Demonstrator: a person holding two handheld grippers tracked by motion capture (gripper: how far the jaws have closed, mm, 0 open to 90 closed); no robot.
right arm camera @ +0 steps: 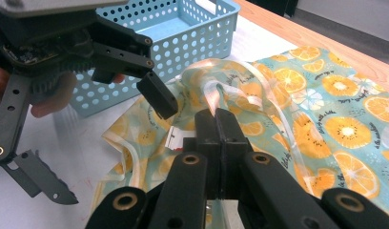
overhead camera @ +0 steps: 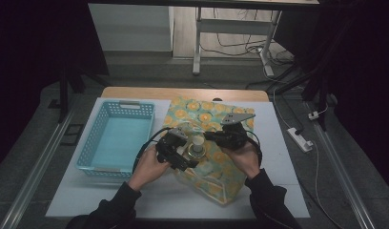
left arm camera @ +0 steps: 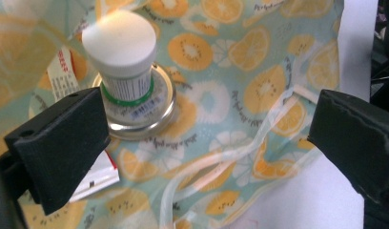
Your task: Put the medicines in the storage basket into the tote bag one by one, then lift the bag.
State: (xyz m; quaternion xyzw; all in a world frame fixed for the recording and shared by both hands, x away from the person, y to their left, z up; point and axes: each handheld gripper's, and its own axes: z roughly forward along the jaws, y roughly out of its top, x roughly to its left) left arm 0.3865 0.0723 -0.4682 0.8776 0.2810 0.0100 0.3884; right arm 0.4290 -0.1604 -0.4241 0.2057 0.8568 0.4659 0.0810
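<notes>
While the left hand-held gripper [overhead camera: 183,155] hangs released, its two black jaws spread wide with nothing pressed between them, the right hand-held gripper [right arm camera: 216,125] is clenched on the clear edge of a bag [right arm camera: 297,95] printed with orange slices. In the right gripper view the two jaws meet flat against each other, and the thin see-through rim of the bag rises out from between their tips. The bag lies on the white worktop [overhead camera: 278,157], just to the right of a light blue basket [overhead camera: 115,138] with holes in its walls. In the left gripper view, a small white bottle [left arm camera: 123,59] with a white cap and a green band stands upright on a round metal lid [left arm camera: 161,112], seen through the bag's clear side; it sits just beyond the nearer jaw, not touching it. In the high view both hands come together over the bag's near end, with the bottle between the two grippers.
</notes>
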